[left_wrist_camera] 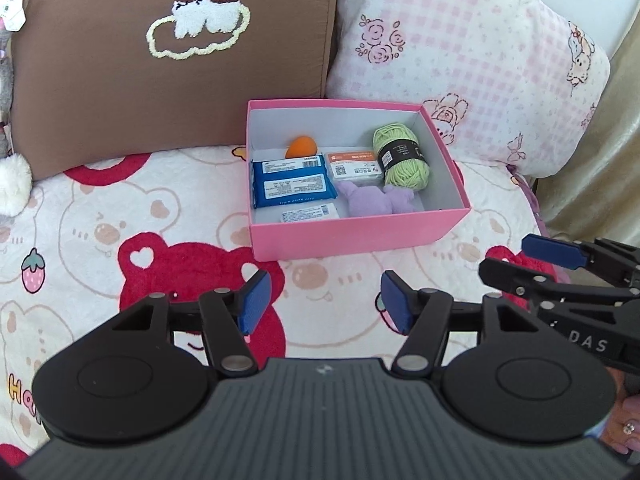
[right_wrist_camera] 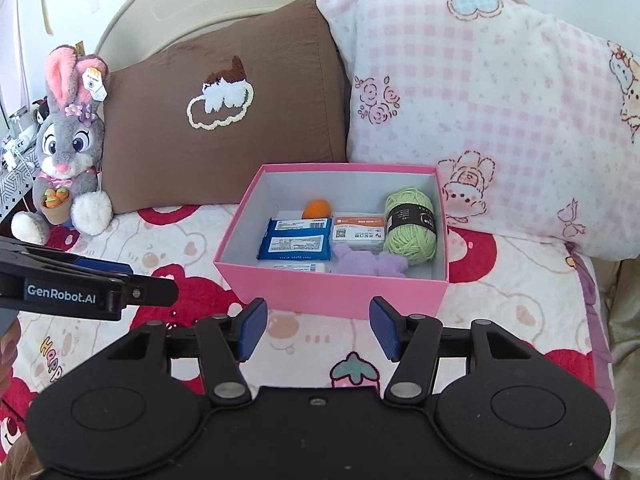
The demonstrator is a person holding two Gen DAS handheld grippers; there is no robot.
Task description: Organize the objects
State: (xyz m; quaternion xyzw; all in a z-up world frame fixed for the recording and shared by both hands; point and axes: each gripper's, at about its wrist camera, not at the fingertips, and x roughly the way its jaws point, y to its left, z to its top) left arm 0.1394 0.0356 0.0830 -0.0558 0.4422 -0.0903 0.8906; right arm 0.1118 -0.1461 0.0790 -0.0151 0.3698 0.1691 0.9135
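The pink box [right_wrist_camera: 332, 292] sits on the bear blanket [right_wrist_camera: 180, 240] at twelve o'clock from both claws, already packed with yarn [right_wrist_camera: 410, 226], blue packets [right_wrist_camera: 294, 244] and a purple plush [right_wrist_camera: 368, 264]. The left gripper [left_wrist_camera: 322, 306] and right gripper [right_wrist_camera: 316, 328] both hang empty with jaws apart. I'd back them straight away without nudging the rim.

left wrist: angled down, near | right wrist: same | shared: pink box [left_wrist_camera: 352, 236]

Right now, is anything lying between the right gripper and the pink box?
No. In the right wrist view, only bare bear-print blanket lies between the open right gripper and the pink box; the left gripper stands off to the side.
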